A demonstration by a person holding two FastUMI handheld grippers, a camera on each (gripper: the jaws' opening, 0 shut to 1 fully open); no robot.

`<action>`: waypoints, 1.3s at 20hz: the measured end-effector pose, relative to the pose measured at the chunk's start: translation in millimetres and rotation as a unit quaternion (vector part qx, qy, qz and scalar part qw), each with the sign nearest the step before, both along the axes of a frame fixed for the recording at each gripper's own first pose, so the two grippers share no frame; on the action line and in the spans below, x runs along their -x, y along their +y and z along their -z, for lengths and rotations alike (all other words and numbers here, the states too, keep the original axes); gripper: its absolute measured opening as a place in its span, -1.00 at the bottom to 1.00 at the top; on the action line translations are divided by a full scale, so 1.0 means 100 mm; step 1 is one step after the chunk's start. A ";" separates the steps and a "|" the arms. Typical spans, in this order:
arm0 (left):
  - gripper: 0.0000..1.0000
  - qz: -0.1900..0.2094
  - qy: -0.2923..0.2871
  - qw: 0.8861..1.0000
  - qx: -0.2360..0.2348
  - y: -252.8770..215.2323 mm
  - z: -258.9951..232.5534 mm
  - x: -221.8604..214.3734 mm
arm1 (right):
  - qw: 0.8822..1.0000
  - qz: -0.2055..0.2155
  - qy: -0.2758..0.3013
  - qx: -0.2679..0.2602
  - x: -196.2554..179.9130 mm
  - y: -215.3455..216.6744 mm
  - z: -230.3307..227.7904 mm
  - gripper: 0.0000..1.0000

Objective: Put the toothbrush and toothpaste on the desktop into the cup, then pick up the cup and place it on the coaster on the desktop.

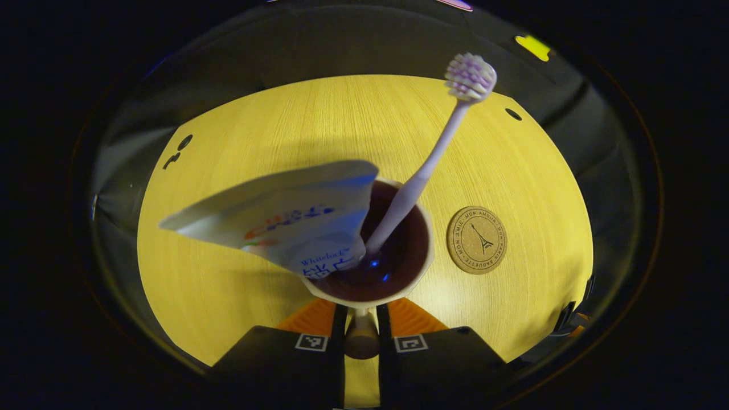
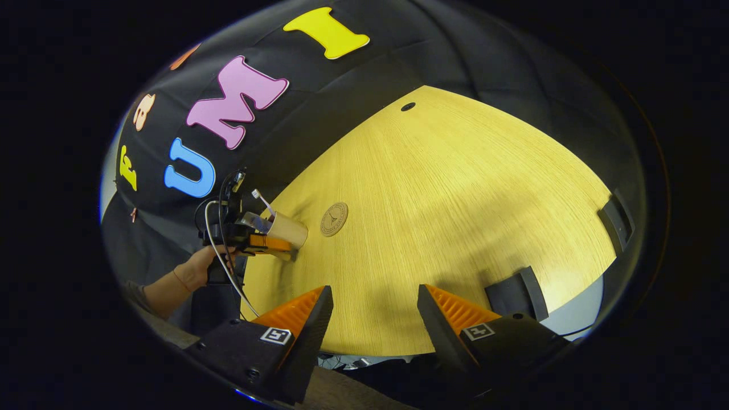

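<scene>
In the left gripper view my left gripper point(image 1: 361, 319) is shut on the near rim of a cream cup point(image 1: 424, 265) with a dark inside, held over the wooden desktop point(image 1: 342, 125). A white toothpaste tube point(image 1: 285, 219) leans out of the cup to the left. A pale toothbrush point(image 1: 433, 154) stands in it, bristles up and to the right. A round cork coaster point(image 1: 476, 240) lies on the desktop just right of the cup. In the right gripper view my right gripper point(image 2: 373, 310) stands open at the desktop's near edge, holding nothing. Far left there, a hand point(image 2: 199, 267) holds the left gripper point(image 2: 267, 244) with the cup point(image 2: 287, 229), beside the coaster point(image 2: 334, 218).
The desktop point(image 2: 455, 199) has small round holes near its far edge point(image 1: 513, 114) point(image 2: 408, 106). Dark brackets point(image 2: 515, 293) sit along its right edge in the right gripper view. Black cloth walls the booth behind it.
</scene>
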State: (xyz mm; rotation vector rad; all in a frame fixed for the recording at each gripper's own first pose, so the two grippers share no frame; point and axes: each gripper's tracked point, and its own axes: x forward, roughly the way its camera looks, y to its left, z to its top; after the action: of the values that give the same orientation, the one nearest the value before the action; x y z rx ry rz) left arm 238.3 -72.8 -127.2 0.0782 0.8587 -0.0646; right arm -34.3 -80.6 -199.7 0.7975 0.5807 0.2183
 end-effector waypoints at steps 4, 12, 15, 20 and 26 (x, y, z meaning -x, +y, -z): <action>-0.46 0.010 -0.006 1.000 0.003 -0.05 -0.03 0.06 | 1.000 0.002 0.001 -0.003 -0.01 -0.01 0.01 0.85; -0.46 0.045 -0.017 0.999 -0.011 -0.35 -0.10 0.12 | 1.000 0.008 -0.002 -0.007 0.03 -0.04 0.00 0.84; -0.37 0.063 -0.019 0.998 -0.020 -0.52 -0.11 0.12 | 1.000 0.019 -0.001 -0.011 0.05 -0.13 0.00 0.84; -0.46 0.094 -0.022 0.995 -0.025 -0.88 -0.16 0.10 | 0.999 0.038 -0.001 -0.021 0.06 -0.19 0.00 0.85; -0.46 0.127 -0.018 0.991 -0.039 -1.22 -0.13 0.07 | 0.998 0.052 0.002 -0.028 0.13 -0.32 0.03 0.85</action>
State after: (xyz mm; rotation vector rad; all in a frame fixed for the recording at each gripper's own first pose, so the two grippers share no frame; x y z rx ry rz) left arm 230.9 -195.1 -114.6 0.2620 0.8112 -0.2665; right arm -46.8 -112.8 -202.5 0.8793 0.5364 0.1385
